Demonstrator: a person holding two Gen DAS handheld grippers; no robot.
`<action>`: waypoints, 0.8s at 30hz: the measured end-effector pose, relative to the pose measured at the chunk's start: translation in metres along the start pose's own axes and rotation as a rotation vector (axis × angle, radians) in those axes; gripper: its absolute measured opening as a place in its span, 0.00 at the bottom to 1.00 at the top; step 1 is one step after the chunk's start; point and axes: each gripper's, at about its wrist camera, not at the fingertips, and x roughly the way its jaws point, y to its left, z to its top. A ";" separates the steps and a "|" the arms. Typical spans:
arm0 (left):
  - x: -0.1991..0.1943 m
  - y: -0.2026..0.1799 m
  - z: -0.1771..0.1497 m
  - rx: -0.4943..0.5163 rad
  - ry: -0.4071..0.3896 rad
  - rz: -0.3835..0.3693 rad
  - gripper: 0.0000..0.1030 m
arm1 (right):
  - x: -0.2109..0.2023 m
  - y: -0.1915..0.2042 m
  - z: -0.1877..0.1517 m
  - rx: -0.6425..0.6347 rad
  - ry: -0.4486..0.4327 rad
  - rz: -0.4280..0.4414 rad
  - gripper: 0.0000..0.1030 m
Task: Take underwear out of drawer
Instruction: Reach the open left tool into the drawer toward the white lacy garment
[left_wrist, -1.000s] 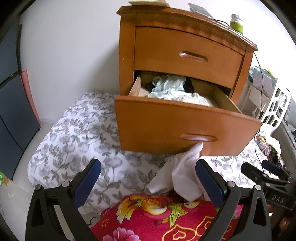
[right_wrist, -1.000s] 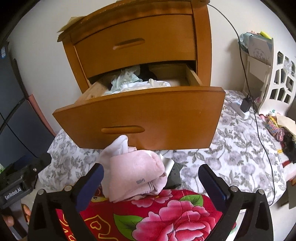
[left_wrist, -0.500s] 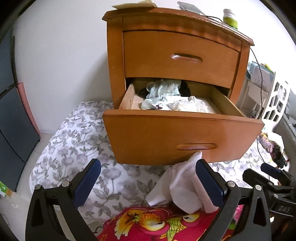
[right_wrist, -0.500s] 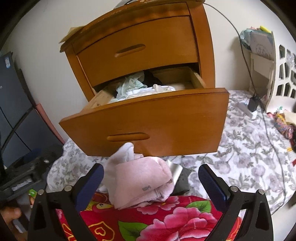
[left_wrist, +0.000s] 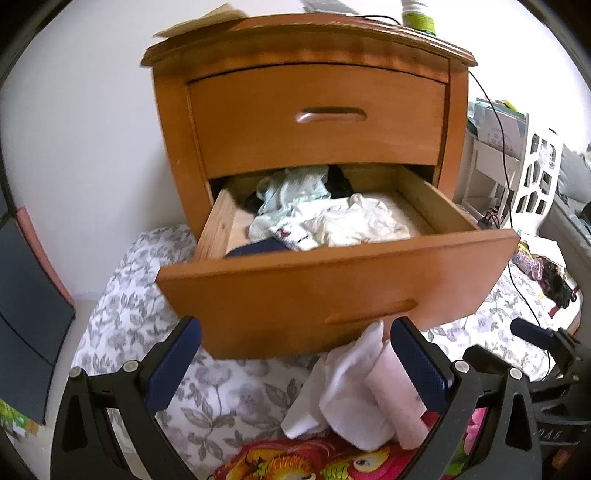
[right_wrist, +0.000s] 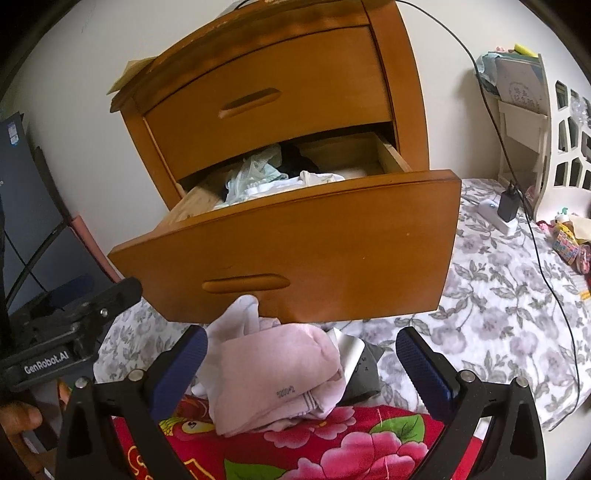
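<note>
The lower drawer (left_wrist: 332, 280) (right_wrist: 295, 236) of a wooden nightstand stands pulled out. Inside lies a heap of underwear (left_wrist: 325, 218) (right_wrist: 266, 177): pale green, white, cream and black pieces. My left gripper (left_wrist: 295, 362) hovers open, low in front of the drawer face, nothing between its fingers. My right gripper (right_wrist: 301, 365) is open too, below the drawer front. A pink and white bundle of garments (right_wrist: 273, 376) (left_wrist: 362, 391) rests on a red flowered cloth (right_wrist: 332, 443) between the right gripper's fingers, untouched by them.
The top drawer (left_wrist: 317, 118) is shut. A bed with grey-flowered sheet (right_wrist: 498, 295) spreads under and right of the nightstand, with a charger and cable (right_wrist: 508, 203). A white cut-out headboard (right_wrist: 565, 140) stands at the right. A dark panel (left_wrist: 26, 314) lies left.
Both cameras have risen and tilted down toward the drawer, so its contents show more fully. Both grippers stay open. The pink bundle has not moved.
</note>
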 end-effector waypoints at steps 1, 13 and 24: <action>0.000 -0.001 0.004 0.002 -0.002 -0.003 0.99 | 0.001 -0.002 0.001 0.006 -0.001 0.005 1.00; 0.016 0.004 0.085 0.055 0.052 0.009 0.99 | 0.002 -0.001 0.001 -0.008 0.008 0.008 1.00; 0.065 0.001 0.136 0.091 0.148 0.017 0.99 | 0.006 -0.009 0.003 0.006 0.031 -0.042 1.00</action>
